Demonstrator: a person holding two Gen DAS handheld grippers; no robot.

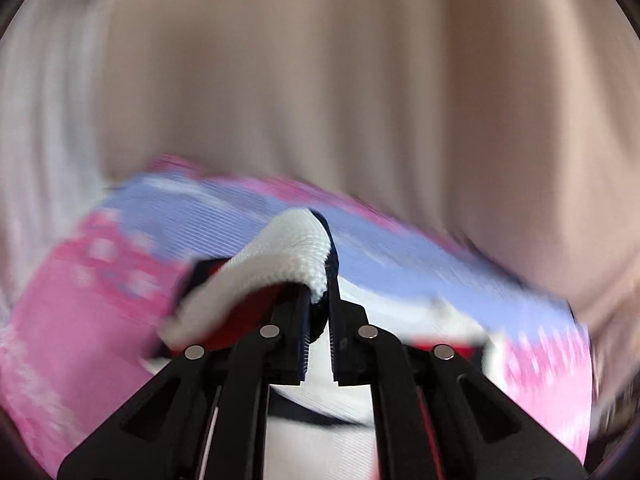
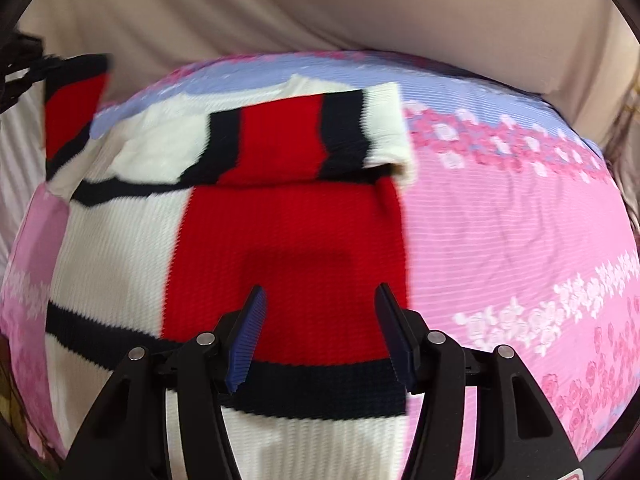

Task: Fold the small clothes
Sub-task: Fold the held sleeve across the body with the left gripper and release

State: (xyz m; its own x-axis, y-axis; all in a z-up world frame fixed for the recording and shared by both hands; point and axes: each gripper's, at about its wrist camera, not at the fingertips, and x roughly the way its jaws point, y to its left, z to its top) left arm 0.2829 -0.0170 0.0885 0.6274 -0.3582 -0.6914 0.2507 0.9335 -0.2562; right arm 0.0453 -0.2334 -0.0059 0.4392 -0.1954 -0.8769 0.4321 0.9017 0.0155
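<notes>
A small knitted sweater [image 2: 288, 232] in red, white and navy lies on a pink and lilac flowered sheet [image 2: 500, 220]. One sleeve [image 2: 304, 136] is folded across its chest. My right gripper [image 2: 320, 300] is open and empty, just above the red body panel near the hem. My left gripper [image 1: 320, 276] is shut on the white ribbed cuff [image 1: 288, 252] of the other sleeve and holds it lifted. That raised sleeve also shows at the far left of the right wrist view [image 2: 74, 108]. The left wrist view is motion-blurred.
The sheet covers a cushioned surface; its far edge [image 2: 360, 54] meets beige draped fabric [image 2: 320, 0]. The sheet also shows in the left wrist view [image 1: 80, 300], with beige fabric [image 1: 320, 80] behind.
</notes>
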